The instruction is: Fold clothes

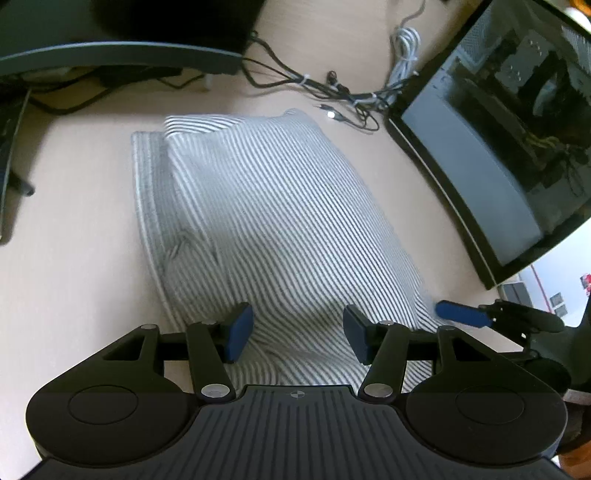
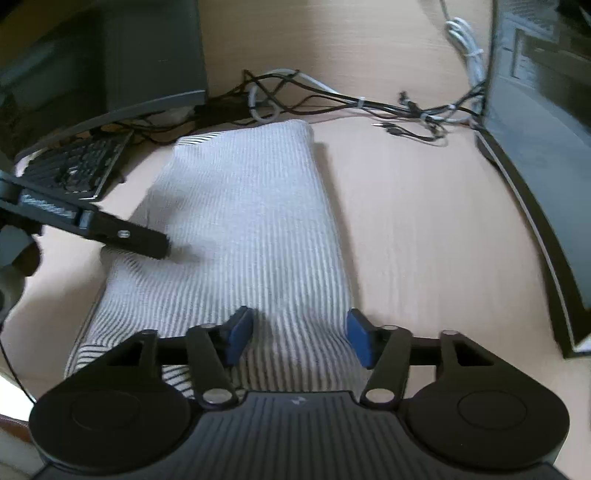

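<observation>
A grey-and-white striped garment (image 1: pixel 266 206) lies folded into a long rectangle on the pale wooden desk (image 1: pixel 74 258); it also shows in the right wrist view (image 2: pixel 243 236). My left gripper (image 1: pixel 297 334) is open, its blue pads on either side of the garment's near end, just above it. My right gripper (image 2: pixel 299 338) is open over the garment's near right corner. The right gripper's blue fingertip (image 1: pixel 461 314) shows at the garment's right edge in the left view. The left gripper's fingers (image 2: pixel 140 242) reach over the garment's left edge in the right view.
A monitor (image 1: pixel 110 33) on a stand sits at the back left, with a black keyboard (image 2: pixel 77 166) under it. A glass-sided computer case (image 1: pixel 509 147) stands on the right. Black and white cables (image 1: pixel 332 88) lie tangled behind the garment.
</observation>
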`<state>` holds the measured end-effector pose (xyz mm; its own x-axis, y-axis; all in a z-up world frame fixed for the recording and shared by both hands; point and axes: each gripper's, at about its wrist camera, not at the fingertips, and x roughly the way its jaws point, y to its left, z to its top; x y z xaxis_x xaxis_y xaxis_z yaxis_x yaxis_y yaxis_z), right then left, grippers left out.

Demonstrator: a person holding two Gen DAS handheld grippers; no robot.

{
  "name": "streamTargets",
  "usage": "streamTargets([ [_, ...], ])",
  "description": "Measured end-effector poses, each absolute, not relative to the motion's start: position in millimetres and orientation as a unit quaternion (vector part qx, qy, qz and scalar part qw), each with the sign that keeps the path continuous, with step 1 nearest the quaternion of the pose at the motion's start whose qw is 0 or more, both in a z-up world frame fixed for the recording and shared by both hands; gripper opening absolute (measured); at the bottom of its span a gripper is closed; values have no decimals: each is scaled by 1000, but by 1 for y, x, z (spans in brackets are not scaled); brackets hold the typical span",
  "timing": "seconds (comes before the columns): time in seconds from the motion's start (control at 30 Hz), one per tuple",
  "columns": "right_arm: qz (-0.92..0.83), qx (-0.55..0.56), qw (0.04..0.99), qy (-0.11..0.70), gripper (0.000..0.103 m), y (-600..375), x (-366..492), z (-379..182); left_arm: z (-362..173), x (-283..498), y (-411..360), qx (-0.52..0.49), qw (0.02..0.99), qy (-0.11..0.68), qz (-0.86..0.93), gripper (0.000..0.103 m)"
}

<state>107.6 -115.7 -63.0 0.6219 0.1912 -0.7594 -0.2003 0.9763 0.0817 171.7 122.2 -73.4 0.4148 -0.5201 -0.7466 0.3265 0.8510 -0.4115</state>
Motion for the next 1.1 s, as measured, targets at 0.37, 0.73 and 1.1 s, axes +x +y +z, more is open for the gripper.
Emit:
streamTargets([
  [0.37, 84, -33, 914, 396, 54, -92, 80, -28, -59, 147, 155, -108, 854, 443, -250, 78],
  [0.73, 125, 27, 889, 439, 100, -83, 101, -61, -32, 99, 172, -132, 873, 415, -220, 96],
  [1.1, 222, 68, 862, 451, 103, -115, 105, -70, -26, 62, 158, -147, 893, 415, -96, 99],
])
